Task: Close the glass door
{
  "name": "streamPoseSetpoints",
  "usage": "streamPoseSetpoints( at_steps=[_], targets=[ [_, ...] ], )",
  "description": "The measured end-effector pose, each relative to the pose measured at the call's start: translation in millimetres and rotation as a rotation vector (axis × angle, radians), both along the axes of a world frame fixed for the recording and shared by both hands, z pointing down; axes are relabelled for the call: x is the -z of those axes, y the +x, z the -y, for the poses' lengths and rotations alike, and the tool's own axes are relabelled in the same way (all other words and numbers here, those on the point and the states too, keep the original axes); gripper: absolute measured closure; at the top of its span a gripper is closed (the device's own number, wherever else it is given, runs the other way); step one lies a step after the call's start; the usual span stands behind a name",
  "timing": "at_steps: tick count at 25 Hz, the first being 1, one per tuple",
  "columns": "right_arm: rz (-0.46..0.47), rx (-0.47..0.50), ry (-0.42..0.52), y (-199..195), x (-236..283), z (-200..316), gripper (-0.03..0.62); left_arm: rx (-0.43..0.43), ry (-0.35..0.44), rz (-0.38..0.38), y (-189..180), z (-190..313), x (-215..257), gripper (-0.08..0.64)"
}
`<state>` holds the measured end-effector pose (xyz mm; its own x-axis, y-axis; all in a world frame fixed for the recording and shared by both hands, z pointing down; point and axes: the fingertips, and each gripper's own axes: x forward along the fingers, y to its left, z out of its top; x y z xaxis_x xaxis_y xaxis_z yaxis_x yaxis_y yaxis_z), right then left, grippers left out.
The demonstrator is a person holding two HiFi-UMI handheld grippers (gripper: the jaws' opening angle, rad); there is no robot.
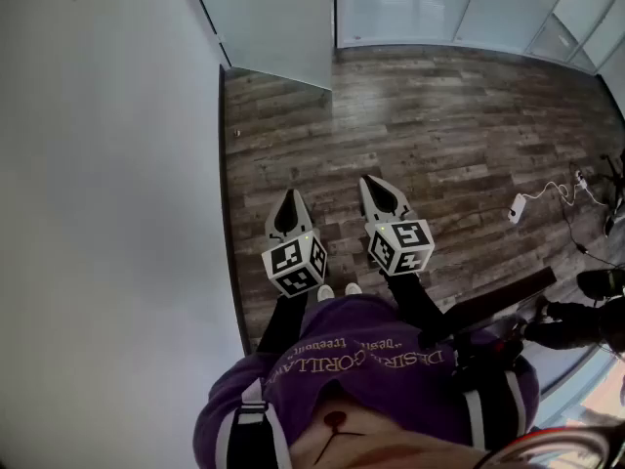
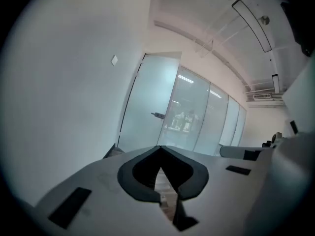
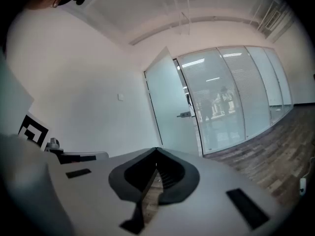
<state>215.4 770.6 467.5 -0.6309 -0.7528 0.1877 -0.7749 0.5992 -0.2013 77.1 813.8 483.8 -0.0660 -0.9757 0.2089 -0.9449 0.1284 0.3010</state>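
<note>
The left claw [image 1: 290,197] and right claw [image 1: 371,184] are hovering side by side over the wooden floor [image 1: 459,135], both pinched shut on nothing. The glass door [image 1: 278,22] is standing ajar at the far end, beside the left wall [image 1: 107,164].

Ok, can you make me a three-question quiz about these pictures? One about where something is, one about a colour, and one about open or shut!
1. Where is the glass door? A) ahead of the left gripper and right gripper, beside the white wall B) behind the person C) flat on the floor
2. What colour is the person's top? A) green B) purple C) yellow
3. The glass door is: A) shut B) gone C) open
Answers: A, it stands past both grippers' tips; B, the head view shows purple cloth; C, it stands angled out from the glass wall.
</note>
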Motion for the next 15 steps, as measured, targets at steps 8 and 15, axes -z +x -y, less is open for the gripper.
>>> streamPoseSetpoints(
  at_steps=[8, 15],
  targets=[
    [0.001, 0.004, -0.006, 2.4, -1.3, -6.3, 0.595, -0.004, 0.008, 0.003, 4.9, -6.4, -0.1, 0.558],
    [0.021, 0.001, -0.008, -2.3, -2.5, -10.4, 0.595, -0.003, 0.005, 0.003, 0.3, -11.9, -2.6, 0.558]
  ],
)
